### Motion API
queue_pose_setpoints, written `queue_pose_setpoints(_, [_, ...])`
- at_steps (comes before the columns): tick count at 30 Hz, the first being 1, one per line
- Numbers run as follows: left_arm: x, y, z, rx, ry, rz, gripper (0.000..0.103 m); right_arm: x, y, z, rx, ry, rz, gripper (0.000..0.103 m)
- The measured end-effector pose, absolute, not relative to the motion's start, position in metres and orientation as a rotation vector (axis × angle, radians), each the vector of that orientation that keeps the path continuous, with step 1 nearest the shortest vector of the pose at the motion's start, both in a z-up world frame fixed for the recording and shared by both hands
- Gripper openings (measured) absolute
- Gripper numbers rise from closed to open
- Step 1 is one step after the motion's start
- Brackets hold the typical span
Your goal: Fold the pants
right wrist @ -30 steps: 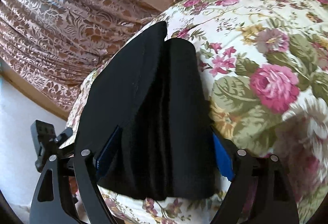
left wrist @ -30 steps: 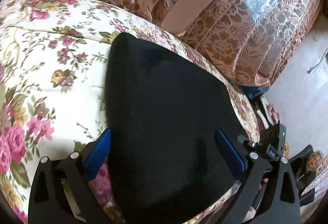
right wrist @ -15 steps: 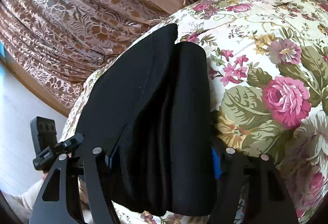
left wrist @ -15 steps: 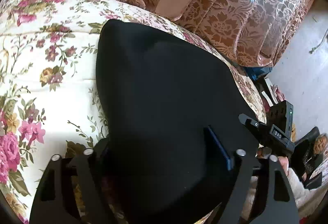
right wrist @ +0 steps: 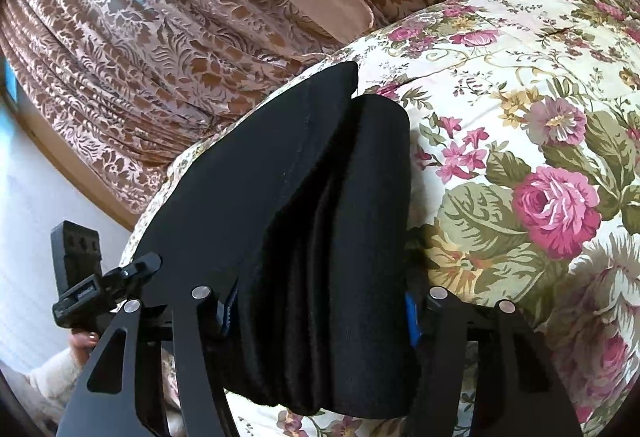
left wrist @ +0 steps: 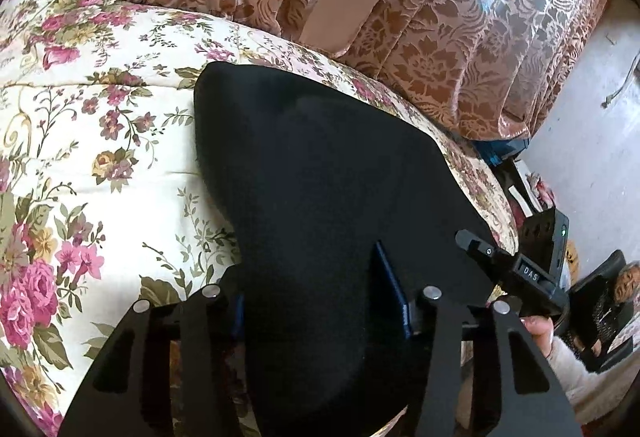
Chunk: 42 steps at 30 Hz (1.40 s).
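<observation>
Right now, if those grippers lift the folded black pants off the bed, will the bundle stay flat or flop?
The black pants would probably sag: several soft layers show at the edge nearest the right gripper. The fabric looks matte, so it likely won't slip from the left gripper. Held at both ends, the middle may droop toward the floral bedspread.

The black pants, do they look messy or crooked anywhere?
A little. In the right wrist view the black pants are folded into a thick stack, but the top layer's far corner sticks out past the layers under it. Nothing looks torn or spilled on the floral bedspread.
</observation>
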<state>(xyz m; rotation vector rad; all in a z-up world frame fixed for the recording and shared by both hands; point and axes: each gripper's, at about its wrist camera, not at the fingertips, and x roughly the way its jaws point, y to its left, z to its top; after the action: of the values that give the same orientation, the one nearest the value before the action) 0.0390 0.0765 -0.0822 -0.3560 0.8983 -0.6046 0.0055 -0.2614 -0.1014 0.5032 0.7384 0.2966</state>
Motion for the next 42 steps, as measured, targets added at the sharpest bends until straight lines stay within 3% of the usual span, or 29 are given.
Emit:
queue_pose_setpoints(5, [0.035, 0.081, -0.074, -0.377, 0.864, -0.604, 0.037, 0.001, -0.256, -0.086, 0.474, 0.678, 0.304, 0.054])
queue_pose_setpoints(11, [0.037, 0.079, -0.060, -0.348, 0.848, -0.627, 0.033, 0.001, -0.246, -0.063, 0.401, 0.616, 0.327, 0.052])
queue_pose_setpoints(20, [0.042, 0.077, -0.030, -0.325, 0.732, -0.633, 0.032, 0.028, -0.237, -0.042, 0.348, 0.544, 0.375, 0.051])
queue_pose_setpoints(28, [0.115, 0.074, -0.014, -0.279, 0.657, -0.562, 0.032, 0.128, -0.238, -0.032, 0.312, 0.525, 0.389, 0.051])
queue_pose_setpoints(39, [0.230, 0.059, -0.049, -0.264, 0.680, -0.467, 0.032, 0.236, -0.262, -0.061, 0.371, 0.590, 0.312, 0.052])
queue_pose_setpoints(42, [0.243, 0.063, -0.072, -0.298, 0.710, -0.454, 0.038, 0.244, -0.276, -0.087, 0.443, 0.643, 0.275, 0.058])
